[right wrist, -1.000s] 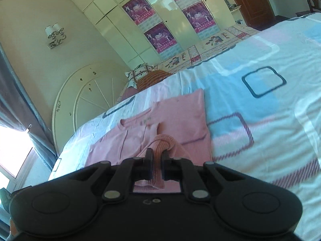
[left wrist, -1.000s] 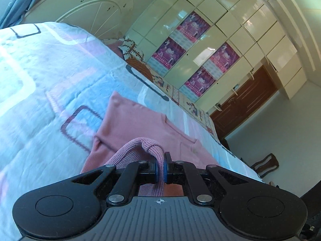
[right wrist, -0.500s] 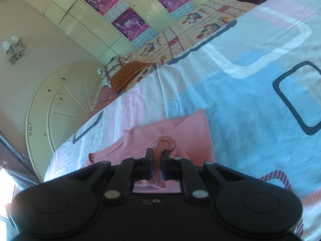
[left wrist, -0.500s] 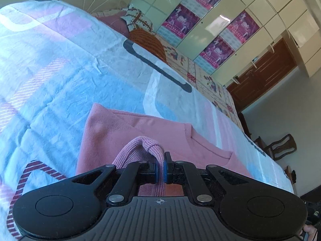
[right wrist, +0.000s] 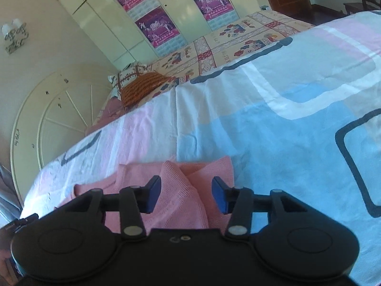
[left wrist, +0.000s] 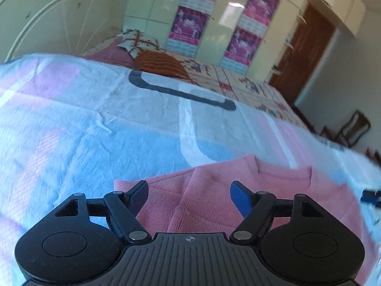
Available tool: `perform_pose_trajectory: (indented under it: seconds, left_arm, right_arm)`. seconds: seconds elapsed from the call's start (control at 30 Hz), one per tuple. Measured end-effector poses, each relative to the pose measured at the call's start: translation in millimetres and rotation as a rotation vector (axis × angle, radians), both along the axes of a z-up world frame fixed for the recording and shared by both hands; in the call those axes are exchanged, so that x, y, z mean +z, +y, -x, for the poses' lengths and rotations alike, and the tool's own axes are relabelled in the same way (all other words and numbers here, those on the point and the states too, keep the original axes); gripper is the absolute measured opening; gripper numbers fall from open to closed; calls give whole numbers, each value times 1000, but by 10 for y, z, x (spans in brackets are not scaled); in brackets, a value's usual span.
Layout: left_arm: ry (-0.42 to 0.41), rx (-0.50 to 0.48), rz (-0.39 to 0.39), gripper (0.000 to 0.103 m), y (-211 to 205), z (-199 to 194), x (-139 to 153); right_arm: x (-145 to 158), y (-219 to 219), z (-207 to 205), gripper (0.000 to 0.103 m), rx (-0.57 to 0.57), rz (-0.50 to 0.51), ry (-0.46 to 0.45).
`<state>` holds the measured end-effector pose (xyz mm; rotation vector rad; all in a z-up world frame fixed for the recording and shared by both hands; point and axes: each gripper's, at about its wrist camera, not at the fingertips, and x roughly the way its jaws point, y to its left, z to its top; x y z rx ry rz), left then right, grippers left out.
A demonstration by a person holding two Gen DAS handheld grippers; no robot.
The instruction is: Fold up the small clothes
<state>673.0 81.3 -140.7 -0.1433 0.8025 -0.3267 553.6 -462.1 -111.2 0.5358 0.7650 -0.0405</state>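
Observation:
A small pink knit sweater (left wrist: 214, 190) lies folded over on the bed's patterned cover (left wrist: 95, 131). My left gripper (left wrist: 189, 195) is open just above the sweater's folded edge, with nothing in it. In the right wrist view the same sweater (right wrist: 181, 190) lies under my right gripper (right wrist: 185, 196), which is open and empty too. A folded flap of pink knit lies between the blue pads (right wrist: 219, 199) of the right gripper. The other gripper's tip (left wrist: 370, 196) shows at the right edge of the left wrist view.
Pillows (left wrist: 152, 54) lie at the head of the bed by a cream headboard (left wrist: 47, 28). A wardrobe with purple posters (left wrist: 214, 23), a brown door (left wrist: 304, 52) and a chair (left wrist: 352, 128) stand beyond the bed. The cover (right wrist: 297, 131) stretches wide to the right.
Both grippers carried the sweater's edge forward over the garment, lowered it and opened, letting the fabric go. It now lies folded on the bed.

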Motion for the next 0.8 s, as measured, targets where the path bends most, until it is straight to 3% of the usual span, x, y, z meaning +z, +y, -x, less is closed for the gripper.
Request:
perform_pose_trajectory:
  seconds: [0.13,0.17,0.23,0.27,0.3,0.33,0.4,0.47,0.53,0.57,0.8]
  left_arm:
    - [-10,-133,-213,72,-318,-75,-82]
    - [-14,-158,-241,64,-388,-82,-100]
    - [-33,-191,-268,53,-471,-69,-129]
    - [-40,-204,-262,39,-494,-62,-121]
    - [-50,-205,-260,14,-507,-54,-110]
    - [-75,-206,-271,3,-529,-22,-82]
    - [-149,-184,-237,3,-492,90,8]
    - [-202,-89,-141,3,-296,187,93]
    - [-140,-13,-57,3,-117,83,20]
    - [-114,13,-33,3,-68,45,-44]
    - [-91,10,-60,3,-137,-125,-114]
  right_arm:
    - [-73,166,-138,45,60,101,42]
    - [-86,224,-175,43,79,135,52]
    - [-125,317,-231,28,127,180,70]
    - [-141,369,-251,26,147,214,82]
    - [-150,428,-259,22,167,261,94]
    - [-154,478,-262,12,186,295,94]
    - [-127,550,-253,10,208,337,79]
    - [-3,531,-129,9,175,353,-16]
    - [50,388,-44,9,99,279,-89]
    - [-14,346,-95,9,86,288,-51]
    - [-96,412,-306,9,74,283,-36]
